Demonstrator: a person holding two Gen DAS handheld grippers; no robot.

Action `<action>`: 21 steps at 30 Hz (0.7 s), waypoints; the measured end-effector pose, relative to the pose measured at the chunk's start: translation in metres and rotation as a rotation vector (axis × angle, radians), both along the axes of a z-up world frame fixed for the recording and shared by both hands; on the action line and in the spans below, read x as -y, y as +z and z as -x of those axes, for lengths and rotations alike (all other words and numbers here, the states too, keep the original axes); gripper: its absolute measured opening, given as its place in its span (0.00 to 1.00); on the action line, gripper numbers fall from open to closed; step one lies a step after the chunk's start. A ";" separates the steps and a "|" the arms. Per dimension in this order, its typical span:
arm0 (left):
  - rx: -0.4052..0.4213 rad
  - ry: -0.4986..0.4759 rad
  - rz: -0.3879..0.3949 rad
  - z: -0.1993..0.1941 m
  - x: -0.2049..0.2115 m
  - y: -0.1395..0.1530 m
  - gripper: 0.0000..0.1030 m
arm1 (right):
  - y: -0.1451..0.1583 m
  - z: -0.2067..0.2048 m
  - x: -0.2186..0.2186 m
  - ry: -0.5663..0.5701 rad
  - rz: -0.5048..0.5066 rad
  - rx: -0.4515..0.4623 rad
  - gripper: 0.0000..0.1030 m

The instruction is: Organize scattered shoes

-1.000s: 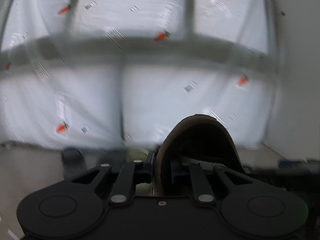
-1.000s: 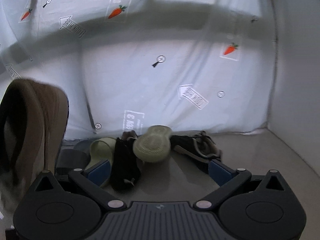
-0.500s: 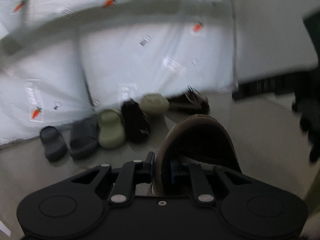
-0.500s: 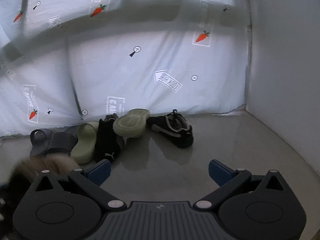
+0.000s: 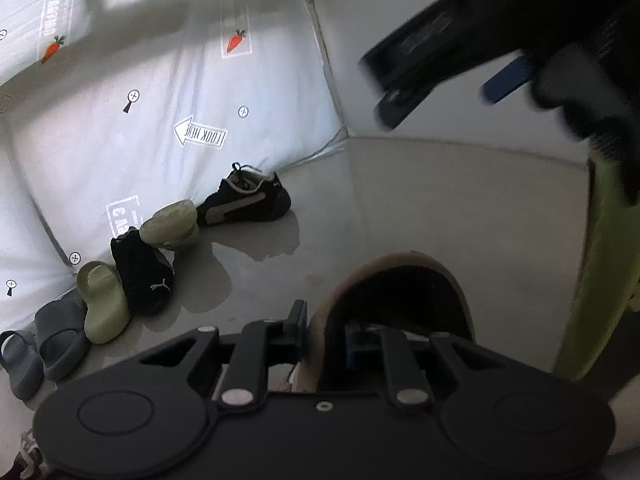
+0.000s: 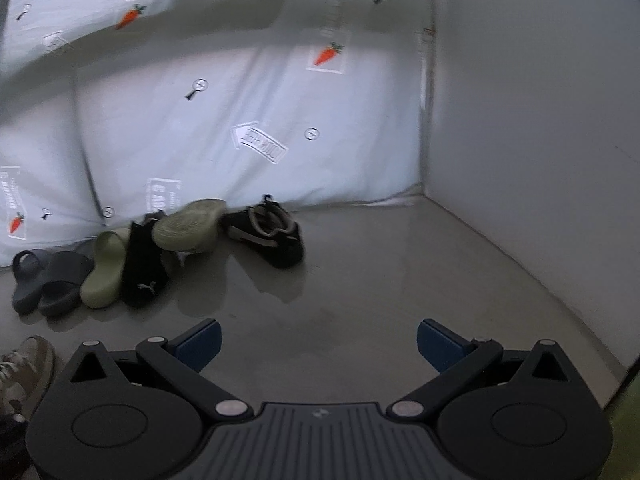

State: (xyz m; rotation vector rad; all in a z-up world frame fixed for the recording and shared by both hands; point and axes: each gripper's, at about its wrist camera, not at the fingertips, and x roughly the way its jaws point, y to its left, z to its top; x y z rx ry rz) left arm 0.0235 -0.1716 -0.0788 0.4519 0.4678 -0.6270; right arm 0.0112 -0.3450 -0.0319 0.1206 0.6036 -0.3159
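My left gripper (image 5: 324, 332) pinches the collar of a tan shoe (image 5: 400, 276) with a dark inside, held just above the grey floor. Its jaws are opening while the pads still sit on the shoe's wall. My right gripper (image 6: 318, 344) stands open with nothing between its fingers, and it shows blurred in the left wrist view (image 5: 460, 76). Along the sheet lie a black sneaker (image 5: 244, 200) (image 6: 264, 232), an upturned olive slide (image 5: 170, 224) (image 6: 188, 226), a black shoe (image 5: 142, 276) (image 6: 142, 264), another olive slide (image 5: 102, 304) (image 6: 104, 272) and grey slides (image 5: 60, 332) (image 6: 48, 280).
A white plastic sheet (image 6: 240, 120) printed with carrots hangs behind the shoes. A white wall (image 6: 520, 100) closes the right side. A tan laced sneaker (image 6: 28, 364) shows at the lower left edge. Something yellow-green (image 5: 600, 260) stands at the right. Bare floor (image 6: 380, 260) lies ahead.
The left view swung down from the sheet to the floor and rolled, the tan shoe still gripped. The right gripper shifted right, staying open; the shoe row slid left in its view.
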 end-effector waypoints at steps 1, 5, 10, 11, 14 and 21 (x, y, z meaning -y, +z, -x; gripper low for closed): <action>-0.007 0.017 -0.001 -0.007 -0.001 -0.002 0.17 | 0.000 0.003 0.003 -0.008 -0.001 0.001 1.00; -0.008 0.042 -0.027 -0.030 -0.007 -0.010 0.16 | -0.001 0.012 0.012 -0.034 0.000 0.006 1.00; -0.064 -0.050 -0.026 -0.041 0.007 -0.016 0.17 | -0.001 0.010 0.021 -0.058 -0.005 0.015 1.00; -0.085 -0.051 -0.011 -0.042 0.009 -0.015 0.17 | -0.002 0.008 0.022 -0.058 -0.005 0.016 1.00; -0.175 -0.029 0.048 -0.048 0.009 -0.011 0.19 | -0.002 0.005 0.024 -0.055 -0.001 0.013 1.00; -0.325 0.103 0.167 -0.054 -0.016 0.000 0.30 | -0.010 0.003 0.027 -0.049 -0.006 -0.022 1.00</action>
